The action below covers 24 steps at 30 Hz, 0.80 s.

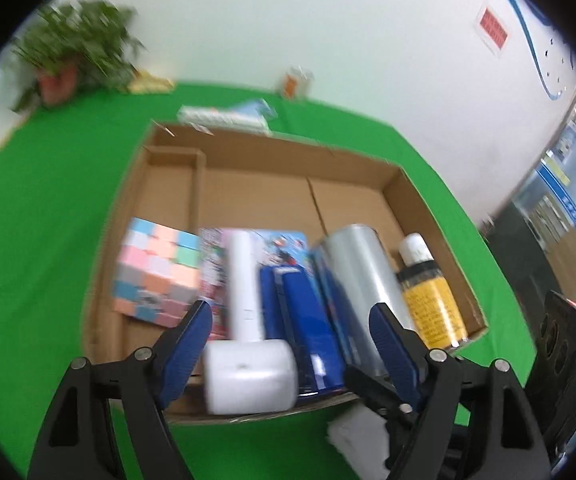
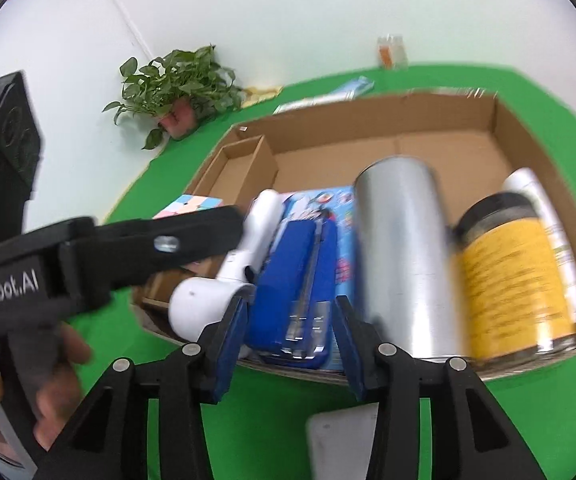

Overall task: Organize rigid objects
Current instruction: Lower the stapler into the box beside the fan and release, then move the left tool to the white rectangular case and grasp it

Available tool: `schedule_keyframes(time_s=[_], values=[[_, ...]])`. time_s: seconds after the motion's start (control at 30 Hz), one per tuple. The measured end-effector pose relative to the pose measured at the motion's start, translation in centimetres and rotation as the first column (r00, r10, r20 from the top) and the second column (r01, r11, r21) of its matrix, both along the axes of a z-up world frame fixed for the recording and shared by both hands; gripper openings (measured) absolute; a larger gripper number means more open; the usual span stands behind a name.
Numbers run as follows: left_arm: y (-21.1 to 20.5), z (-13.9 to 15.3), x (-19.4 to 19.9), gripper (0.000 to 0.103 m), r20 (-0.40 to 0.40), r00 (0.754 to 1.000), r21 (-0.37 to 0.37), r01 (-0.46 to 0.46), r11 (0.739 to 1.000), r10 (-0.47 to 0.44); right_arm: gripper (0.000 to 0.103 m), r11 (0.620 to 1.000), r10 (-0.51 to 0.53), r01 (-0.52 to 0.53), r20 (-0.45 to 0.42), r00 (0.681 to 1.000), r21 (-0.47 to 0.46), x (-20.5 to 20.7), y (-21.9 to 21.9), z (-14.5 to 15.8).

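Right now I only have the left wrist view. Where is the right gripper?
Observer: The right gripper hangs at the near edge of the cardboard box, with one finger on either side of the blue stapler. Blur hides whether the pads press on it.
Operator: Is the yellow thing with the white top one bottle?
Observer: No, it is two things. There is a black-lidded yellow can and a white bottle lying beyond it, by the box wall.
Operator: Is anything of the person visible?
Observer: A hand wraps around the handle of the left gripper.
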<state>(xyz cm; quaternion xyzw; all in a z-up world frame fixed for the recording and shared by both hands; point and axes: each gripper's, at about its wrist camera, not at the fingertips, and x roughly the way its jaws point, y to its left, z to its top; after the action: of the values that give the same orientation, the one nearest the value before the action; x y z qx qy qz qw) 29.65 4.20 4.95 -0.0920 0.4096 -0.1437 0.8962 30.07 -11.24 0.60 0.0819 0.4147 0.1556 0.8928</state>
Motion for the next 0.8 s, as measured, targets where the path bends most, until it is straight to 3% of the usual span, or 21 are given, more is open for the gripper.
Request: schedule_keyframes(time_s=[0.03,0.07,0.1,0.13,0.17,0.2,0.23,0.27,0.3,0.33,0.37,0.4,0.43,0.5,0.6,0.8], values=[[0.3,0.1,-1.2,0.081,0.043,0.999,0.028,-0.031,0.999,0.030,0.041,1.000,0.019,-0.019,-0.001,1.000,-0.012,-0.4,0.2,-0.2],[0.5,0.3,-2.2,0.081,0.077,0.995,0.053,-0.066,0.996,0.062,0.032,0.999,0.040,-0.040,-0.001,0.999,-0.017,-0.7,0.4,-0.4],[0.8,0.4,-3.4,0.079,0.116,0.988,0.078,-0.110,0.991,0.100,0.005,0.998,0.062,-0.062,0.012,0.998,-0.033,-1.4,0.8,-0.4],[1.1,0.5,-4.8,0.078,0.160,0.978,0.096,-0.150,0.984,0.134,0.005,0.996,0.074,-0.071,0.038,0.997,-0.058,-2.4,1.0,-0.2],[1.2,0.6,-6.0,0.066,0.193,0.972,0.094,-0.156,0.983,0.136,0.005,0.995,0.075,-0.069,0.071,0.995,-0.075,-3.4,1.1,0.0],[1.4,0.6,-7.1,0.022,0.219,0.968,0.084,-0.146,0.986,0.124,0.005,0.994,0.069,-0.059,0.110,0.992,-0.094,-4.6,0.9,0.3],[1.4,0.5,-8.0,0.000,0.219,0.968,0.090,-0.143,0.986,0.121,0.008,0.991,0.044,-0.022,0.162,0.986,-0.133,-6.3,0.6,0.7],[1.4,0.4,-8.8,0.004,0.220,0.967,0.101,-0.156,0.983,0.131,0.016,0.984,0.022,0.015,0.202,0.979,-0.180,-7.7,0.6,1.0],[1.5,0.4,-9.8,0.004,0.244,0.960,0.086,-0.160,0.983,0.135,0.050,0.976,0.020,0.035,0.251,0.968,-0.214,-9.2,0.5,1.3],[1.6,0.6,-11.3,0.005,0.296,0.946,0.024,-0.144,0.989,0.130,0.097,0.976,0.029,0.037,0.294,0.955,-0.215,-10.9,0.3,1.4],[1.5,0.7,-12.2,0.026,0.321,0.936,0.003,-0.151,0.989,0.142,0.102,0.979,0.025,0.041,0.314,0.949,-0.200,-11.9,-0.1,1.6],[1.1,0.8,-12.6,0.083,0.323,0.933,0.018,-0.173,0.985,0.158,0.099,0.981,0.015,0.049,0.323,0.946,-0.188,-12.9,-0.5,1.7],[0.8,0.8,-13.4,0.103,0.327,0.927,0.040,-0.208,0.977,0.184,0.099,0.982,0.014,0.046,0.314,0.949,-0.185,-13.5,-0.8,1.7],[0.2,0.7,-14.4,0.102,0.355,0.914,0.044,-0.223,0.974,0.194,0.099,0.984,0.016,0.041,0.309,0.951,-0.175,-14.7,-1.4,1.6],[-0.9,-0.2,-14.3,0.102,0.304,0.940,0.095,-0.190,0.977,0.153,0.099,0.983,0.011,0.047,0.312,0.950,-0.177,-16.2,-2.2,1.6],[-1.9,-1.9,-15.6,0.102,0.258,0.954,0.121,-0.188,0.975,0.152,0.099,0.981,-0.004,0.057,0.278,0.961,-0.185,-17.0,-3.7,0.8]])
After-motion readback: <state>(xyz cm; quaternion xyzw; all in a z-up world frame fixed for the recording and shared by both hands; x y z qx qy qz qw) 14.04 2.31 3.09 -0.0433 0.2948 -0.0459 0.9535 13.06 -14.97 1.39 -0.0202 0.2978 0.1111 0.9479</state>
